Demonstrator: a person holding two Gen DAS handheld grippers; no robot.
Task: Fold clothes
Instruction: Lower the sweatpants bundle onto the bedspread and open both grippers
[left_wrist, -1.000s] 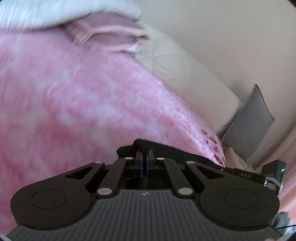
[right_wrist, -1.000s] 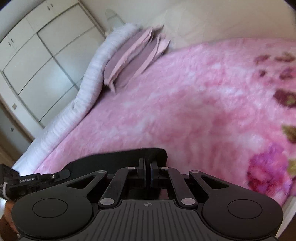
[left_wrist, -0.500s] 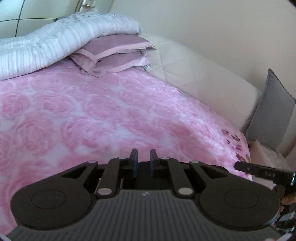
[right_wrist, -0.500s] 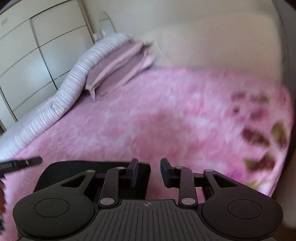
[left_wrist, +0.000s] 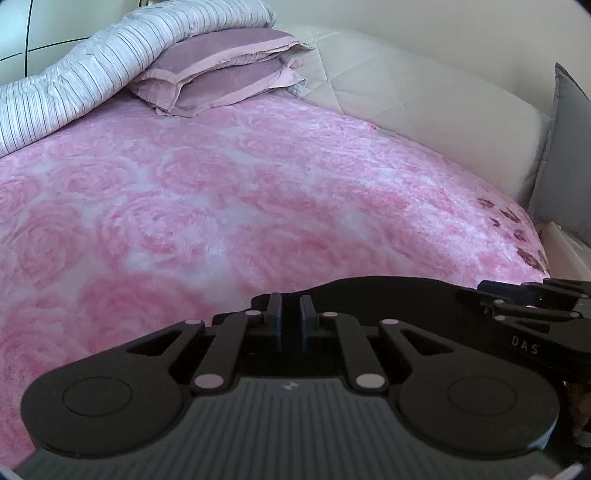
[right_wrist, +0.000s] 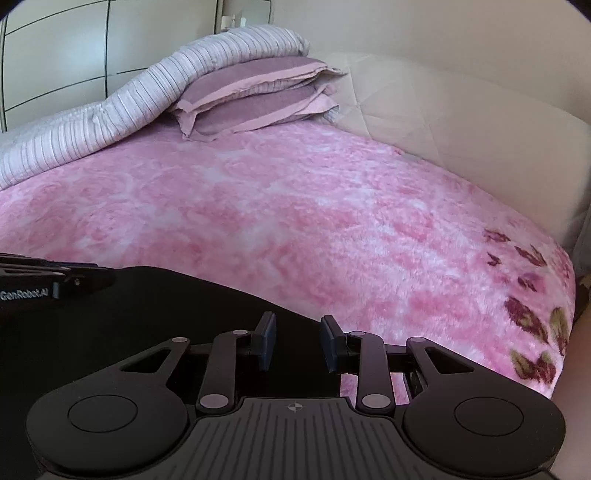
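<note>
A black garment (left_wrist: 388, 295) lies flat on the pink blanket at the bed's near edge; in the right wrist view it (right_wrist: 147, 306) spreads leftward under my fingers. My left gripper (left_wrist: 290, 306) hovers over its edge with a narrow gap between the pads and nothing pinched. My right gripper (right_wrist: 297, 332) stands open over the garment's right end, its pads apart and free of cloth. The right gripper's fingers (left_wrist: 517, 291) show at the right edge of the left wrist view. The left gripper's fingers (right_wrist: 74, 271) show at the left edge of the right wrist view.
The pink rose blanket (left_wrist: 258, 184) covers the bed. Two mauve pillows (left_wrist: 221, 74) and a striped quilt (left_wrist: 74, 81) lie at the far side. A beige padded board (left_wrist: 424, 99) and a grey cushion (left_wrist: 569, 166) stand to the right. White cupboard doors (right_wrist: 74, 55) stand behind.
Both grippers were shut a second ago and have let their jaws apart, the right wider. Both views rolled level and pulled back, and the black garment now lies on the blanket.
</note>
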